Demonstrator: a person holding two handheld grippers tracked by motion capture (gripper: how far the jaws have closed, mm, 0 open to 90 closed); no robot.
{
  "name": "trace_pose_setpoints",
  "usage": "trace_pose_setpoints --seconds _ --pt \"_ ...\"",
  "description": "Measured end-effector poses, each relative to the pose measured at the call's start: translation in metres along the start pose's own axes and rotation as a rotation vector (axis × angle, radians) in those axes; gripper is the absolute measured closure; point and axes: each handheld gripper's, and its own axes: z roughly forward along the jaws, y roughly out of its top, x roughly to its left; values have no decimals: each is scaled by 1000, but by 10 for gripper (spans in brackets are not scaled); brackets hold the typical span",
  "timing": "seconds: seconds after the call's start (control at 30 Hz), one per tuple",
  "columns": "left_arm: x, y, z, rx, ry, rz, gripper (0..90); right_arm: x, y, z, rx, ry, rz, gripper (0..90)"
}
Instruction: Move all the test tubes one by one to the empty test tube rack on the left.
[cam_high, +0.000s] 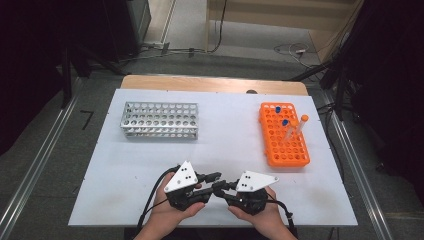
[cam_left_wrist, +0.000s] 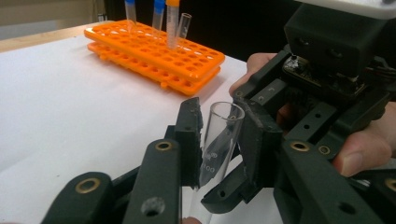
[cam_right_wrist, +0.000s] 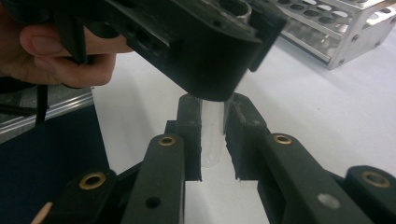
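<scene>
- On the far left of my worktop (cam_high: 125, 165) I see the metal rack (cam_high: 160, 120), standing well apart from both hands.
- My left tongs (cam_left_wrist: 219, 140) are clenched on the clear test tube (cam_left_wrist: 219, 144); its open mouth tilts up between the pads.
- The tube sits near the front edge of the worktop, midway between my hands, held off the surface.
- My right tongs (cam_right_wrist: 214, 135) are clenched on the same tube, gripping it near its rounded end.
- At the right stands the orange rack (cam_high: 284, 135), carrying capped tubes (cam_high: 285, 125) upright.
</scene>
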Motion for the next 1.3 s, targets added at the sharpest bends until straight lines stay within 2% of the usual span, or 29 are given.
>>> trace_pose_setpoints --seconds 0.2,0.7,0.8,0.83,0.87,0.93,1.0,1.17,1.23,1.3 --pt "-2 -1 2 14 16 26 727 -1 0 1 1 10 1 739" --pt "1 0 -2 0 28 6 762 -2 -1 -1 -19 19 8 727" --pt "3 2 -4 -13 44 -3 762 -5 -2 -1 -18 16 29 582" --pt "3 2 -4 -13 44 -3 762 -5 -2 -1 -18 16 29 582" --pt "3 3 -5 -17 58 1 762 -8 -3 -3 -20 13 54 495" --pt "7 6 -10 -27 83 4 762 -11 -5 -7 -32 10 62 399" --pt "11 7 -13 -30 98 -8 762 -15 -6 -13 -42 6 72 336" --pt "20 12 -18 -41 124 -25 762 -27 -13 -31 -58 -43 89 191" --pt "25 16 -20 -49 134 -32 762 -31 -16 -39 -55 -71 88 90" --pt "30 20 -21 -53 144 -31 762 -34 -18 -43 -52 -77 93 60"
